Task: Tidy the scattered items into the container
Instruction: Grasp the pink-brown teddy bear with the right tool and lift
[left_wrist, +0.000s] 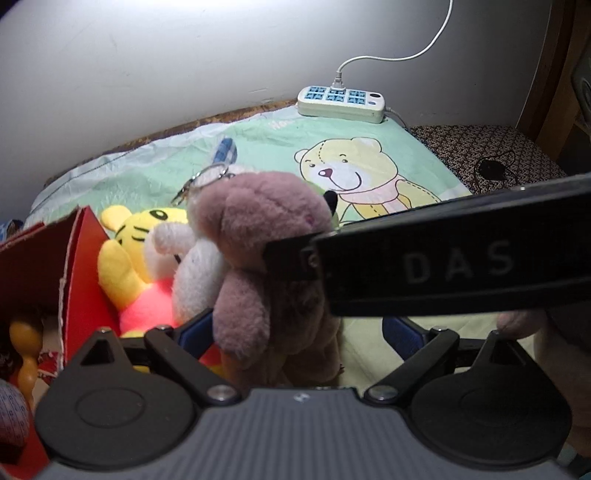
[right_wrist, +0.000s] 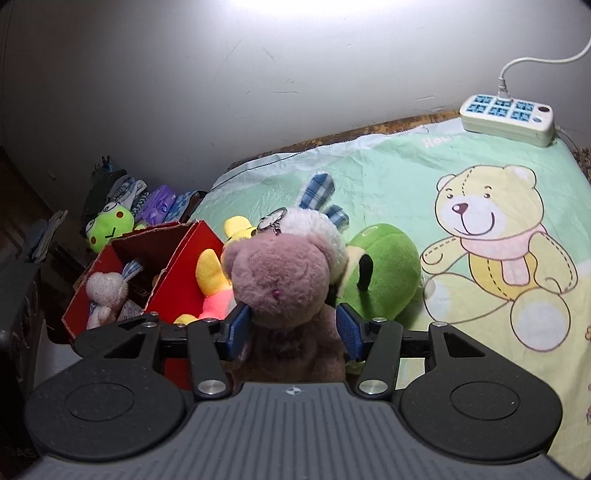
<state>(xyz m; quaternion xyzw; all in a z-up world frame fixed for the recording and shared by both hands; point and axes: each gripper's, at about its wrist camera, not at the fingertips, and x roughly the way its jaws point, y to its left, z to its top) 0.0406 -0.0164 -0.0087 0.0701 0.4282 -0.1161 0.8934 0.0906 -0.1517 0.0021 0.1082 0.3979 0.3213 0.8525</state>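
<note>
You are about midway through the tidying, as far as the two views are showing. In the right wrist view the red cardboard box (right_wrist: 162, 266) is standing at the left of the frame, and a small white plush rabbit (right_wrist: 105, 291) is already lying inside it with some other small things I cannot name. A yellow tiger plush (right_wrist: 212, 280) is leaning against the box wall from outside, so it is not put away yet. A green plush (right_wrist: 384, 269) and a white plush with checked ears (right_wrist: 314, 221) are still lying on the bear-print sheet (right_wrist: 480, 177), behind the mauve teddy bear (right_wrist: 280, 277). A green frog plush (right_wrist: 110, 225) is sitting beyond the box, at the upper left.

The teddy bear is standing in the middle of the frame, just right of the box. Your right gripper (right_wrist: 293, 328) is holding its jaws spread on both sides of the bear's body; the left blue pad is touching the fur or nearly so, and the right pad is standing clear, so I judge it is not pinching. In the left wrist view your left gripper (left_wrist: 295, 328) is also having its jaws spread wide, with the same teddy bear (left_wrist: 266, 236) between them, closer to the left pad, and nothing is gripped. The right gripper's finger is crossing that frame from the right toward the bear's neck.
</note>
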